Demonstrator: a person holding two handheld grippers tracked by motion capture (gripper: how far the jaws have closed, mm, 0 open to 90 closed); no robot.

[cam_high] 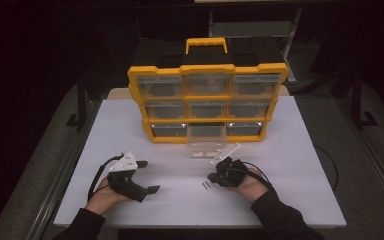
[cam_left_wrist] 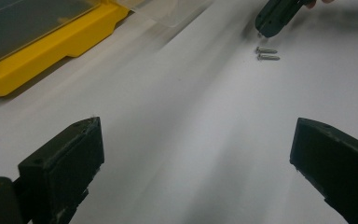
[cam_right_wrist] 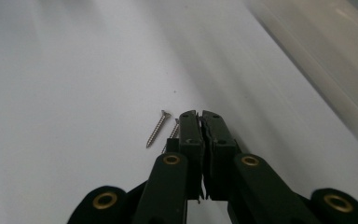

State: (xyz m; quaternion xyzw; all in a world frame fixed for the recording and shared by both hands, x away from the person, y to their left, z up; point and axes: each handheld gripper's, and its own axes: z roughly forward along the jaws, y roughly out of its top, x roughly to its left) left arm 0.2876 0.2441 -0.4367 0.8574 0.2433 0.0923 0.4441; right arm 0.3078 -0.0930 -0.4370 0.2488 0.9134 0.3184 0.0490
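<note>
Two small silver screws lie side by side on the white table. My right gripper rests just beside them, its jaws shut with nothing seen between them. In the right gripper view the screws lie just left of the shut gripper, the nearer one partly hidden behind a jaw. My left gripper sits to the left on the table, wide open and empty. In the left gripper view its jaws frame bare table, with the screws and the right gripper far ahead.
A yellow organizer with rows of clear drawers and a black top stands at the table's middle back. Its bottom middle clear drawer is pulled out toward me, close to the right gripper. The table's front edge is near both hands.
</note>
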